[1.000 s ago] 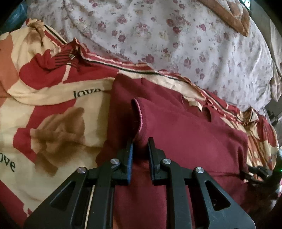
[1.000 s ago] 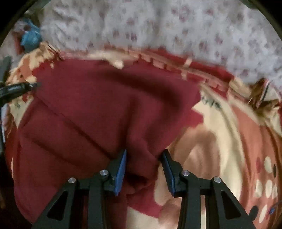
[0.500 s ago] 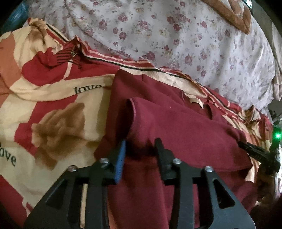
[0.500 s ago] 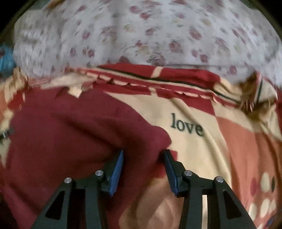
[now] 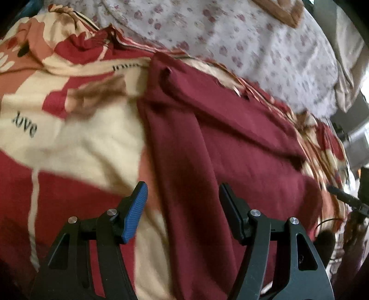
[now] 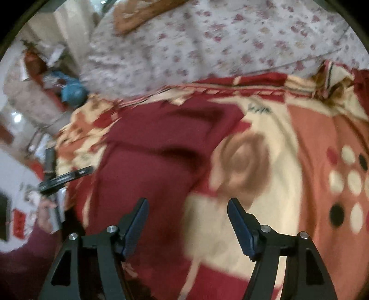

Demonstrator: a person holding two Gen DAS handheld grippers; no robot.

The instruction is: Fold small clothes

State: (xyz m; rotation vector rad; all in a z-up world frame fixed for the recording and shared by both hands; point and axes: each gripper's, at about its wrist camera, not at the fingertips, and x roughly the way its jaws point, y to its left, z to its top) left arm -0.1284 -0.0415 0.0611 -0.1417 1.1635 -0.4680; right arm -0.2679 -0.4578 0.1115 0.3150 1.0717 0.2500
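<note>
A maroon garment (image 5: 221, 147) lies folded on a red and cream blanket (image 5: 87, 143) printed with "love". Its sleeves are folded inward over the body. My left gripper (image 5: 183, 191) is open and empty above the garment's near left edge. In the right wrist view the garment (image 6: 156, 161) lies to the left of centre. My right gripper (image 6: 188, 205) is open and empty above the garment's right edge and the blanket (image 6: 299, 161). The right gripper's tip (image 5: 341, 196) shows at the far right of the left wrist view.
A white floral bedsheet (image 5: 265, 46) lies beyond the blanket, also in the right wrist view (image 6: 230, 39). A brown cushion (image 5: 283, 11) sits at the back. The bed's edge, a blue object (image 6: 73, 92) and room clutter are at the left of the right wrist view.
Both grippers opened wide, let go of the maroon garment and drew back. The sleeve that the left gripper held now lies flat on the garment.
</note>
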